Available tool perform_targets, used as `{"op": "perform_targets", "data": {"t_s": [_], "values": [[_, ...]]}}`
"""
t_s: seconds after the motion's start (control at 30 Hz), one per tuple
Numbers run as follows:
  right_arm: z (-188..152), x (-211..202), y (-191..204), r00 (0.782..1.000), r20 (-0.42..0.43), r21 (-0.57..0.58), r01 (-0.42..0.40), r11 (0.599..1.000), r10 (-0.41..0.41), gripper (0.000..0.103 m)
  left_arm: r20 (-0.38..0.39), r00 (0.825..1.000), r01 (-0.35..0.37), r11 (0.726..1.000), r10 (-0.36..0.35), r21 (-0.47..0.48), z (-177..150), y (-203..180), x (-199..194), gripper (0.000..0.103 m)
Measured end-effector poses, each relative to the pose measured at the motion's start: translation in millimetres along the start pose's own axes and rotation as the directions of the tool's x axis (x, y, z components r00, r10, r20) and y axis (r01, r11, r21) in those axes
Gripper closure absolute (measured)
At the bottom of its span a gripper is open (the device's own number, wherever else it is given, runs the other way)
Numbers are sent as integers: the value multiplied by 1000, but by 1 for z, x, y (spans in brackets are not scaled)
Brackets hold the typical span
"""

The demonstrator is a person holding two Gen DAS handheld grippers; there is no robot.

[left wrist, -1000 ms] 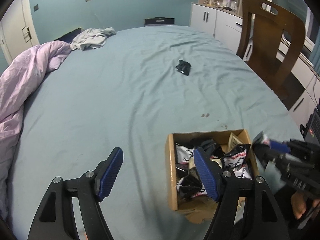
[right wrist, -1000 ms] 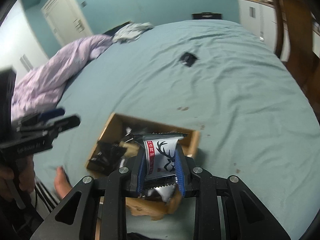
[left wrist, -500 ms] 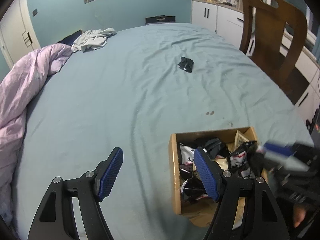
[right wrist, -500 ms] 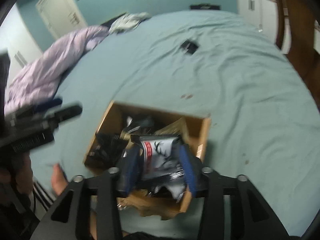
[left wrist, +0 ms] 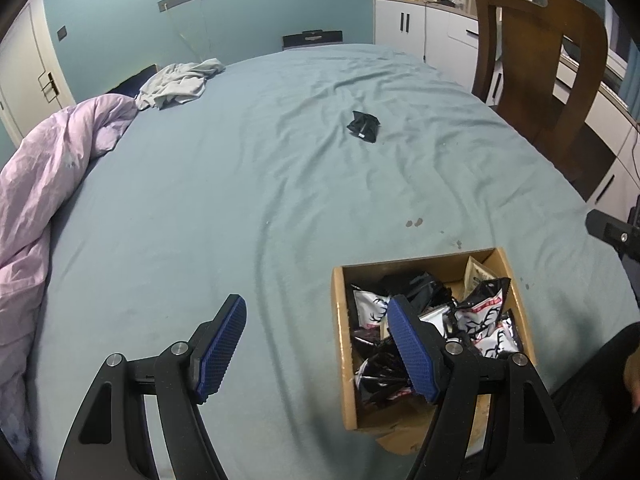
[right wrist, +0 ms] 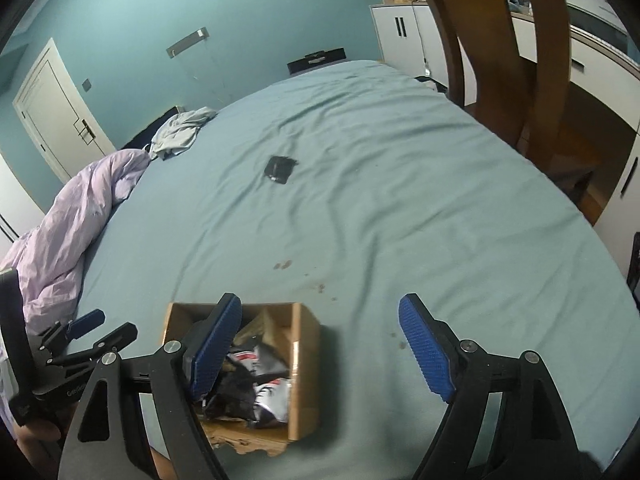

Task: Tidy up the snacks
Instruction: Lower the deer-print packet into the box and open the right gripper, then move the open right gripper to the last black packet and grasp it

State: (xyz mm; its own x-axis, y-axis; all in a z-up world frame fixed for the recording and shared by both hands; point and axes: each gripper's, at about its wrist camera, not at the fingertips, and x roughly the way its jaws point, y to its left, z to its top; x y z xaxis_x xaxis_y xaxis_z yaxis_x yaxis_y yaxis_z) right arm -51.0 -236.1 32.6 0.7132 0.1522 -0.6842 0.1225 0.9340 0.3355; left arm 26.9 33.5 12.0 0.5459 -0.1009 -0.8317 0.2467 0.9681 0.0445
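Note:
A cardboard box point(left wrist: 338, 344) stands on the blue-green bed sheet at the near edge, holding several black and white deer-print snack packets point(left wrist: 484, 308). One black packet point(left wrist: 363, 126) lies alone far out on the sheet. My left gripper point(left wrist: 316, 344) hangs open above the box's left wall, nothing between its pads. In the right wrist view the box point(right wrist: 306, 364) sits at lower left with the packets point(right wrist: 272, 396) inside. My right gripper point(right wrist: 320, 340) is above the box's right wall, its jaws opening and empty. The left gripper point(right wrist: 104, 326) shows at far left, and the lone black packet point(right wrist: 281, 168) lies beyond.
A lilac duvet point(left wrist: 48, 184) is bunched along the bed's left side, with a grey garment point(left wrist: 180, 84) at the far left corner. A wooden chair point(left wrist: 540, 60) and white cabinets point(left wrist: 416, 28) stand to the right of the bed. Small brown stains point(left wrist: 414, 223) mark the sheet beyond the box.
The right gripper opened and let go of the white deer-print packet, which now lies in the box. It then shifted right, off the box. The left gripper stayed put.

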Motion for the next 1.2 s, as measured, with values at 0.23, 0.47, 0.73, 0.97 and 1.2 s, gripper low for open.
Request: {"op": "perform_targets", "data": {"t_s": [0.23, 0.47, 0.73, 0.97, 1.2], "values": [[9, -6, 3, 984, -5, -152, 178, 972, -181, 22, 4, 1000, -22, 999, 22, 37, 1, -8, 1, 28], [10, 29, 25, 978, -93, -186, 169, 968, -189, 22, 24, 1000, -22, 996, 20, 84, 6, -24, -2, 22], [21, 40, 17, 978, -135, -158, 135, 978, -157, 22, 47, 999, -24, 992, 18, 125, 5, -34, -5, 17], [34, 57, 0, 981, -158, -126, 95, 988, -114, 22, 46, 999, 6, 992, -12, 124, 9, -38, -7, 12], [66, 85, 11, 985, -140, -198, 75, 977, -104, 22, 34, 999, 15, 994, -19, 109, 11, -30, -5, 8]]}}
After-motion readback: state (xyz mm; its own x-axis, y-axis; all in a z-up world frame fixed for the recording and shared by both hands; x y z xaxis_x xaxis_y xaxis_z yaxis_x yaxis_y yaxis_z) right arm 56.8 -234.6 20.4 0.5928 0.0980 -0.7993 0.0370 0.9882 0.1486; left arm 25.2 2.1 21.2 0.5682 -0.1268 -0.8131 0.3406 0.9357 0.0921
